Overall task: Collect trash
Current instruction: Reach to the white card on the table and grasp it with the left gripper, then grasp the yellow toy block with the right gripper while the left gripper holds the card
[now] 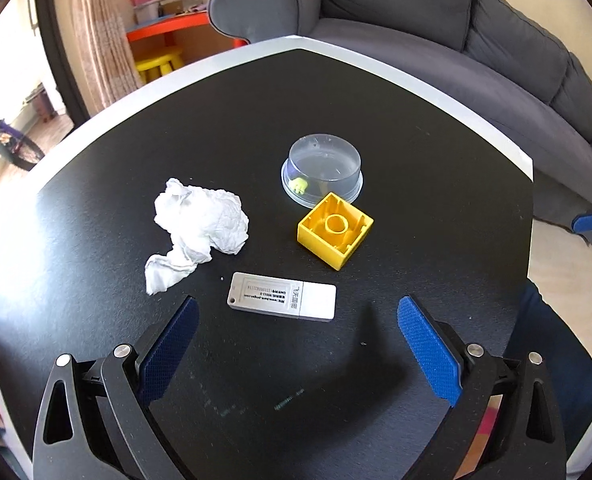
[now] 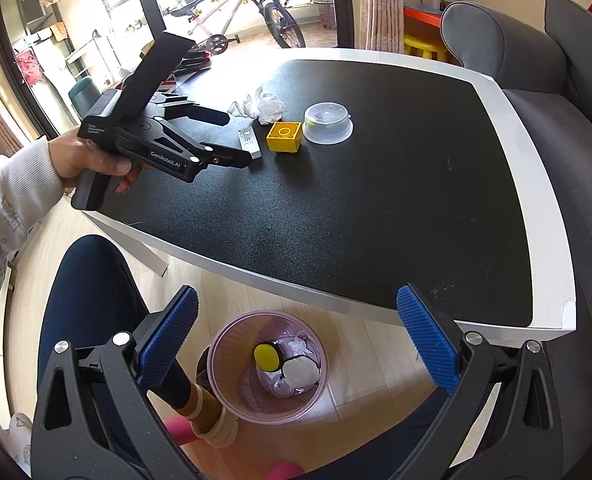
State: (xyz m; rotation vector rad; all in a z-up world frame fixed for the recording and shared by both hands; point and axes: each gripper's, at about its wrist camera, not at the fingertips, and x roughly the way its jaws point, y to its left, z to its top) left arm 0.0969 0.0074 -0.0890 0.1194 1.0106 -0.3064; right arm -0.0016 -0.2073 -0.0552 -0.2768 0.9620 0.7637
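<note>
A crumpled white tissue (image 1: 198,228) lies on the black table (image 1: 416,140), left of centre; it also shows in the right wrist view (image 2: 262,106). A silver USB stick (image 1: 282,302) lies just beyond my open, empty left gripper (image 1: 298,320). A yellow toy brick (image 1: 335,230) and an upturned clear plastic lid (image 1: 322,168) sit further on. My right gripper (image 2: 298,320) is open and empty, held above a pink trash bin (image 2: 224,384) on the floor that holds several discarded items. The left gripper (image 2: 240,138) shows in the right wrist view, hovering over the USB stick (image 2: 250,140).
A grey sofa (image 1: 476,52) runs along the table's far and right sides. My legs (image 2: 92,300) are beside the bin. A bicycle (image 2: 248,4) and a yellow stool (image 2: 424,48) stand beyond the table. The table's white rim (image 2: 336,292) overhangs the bin area.
</note>
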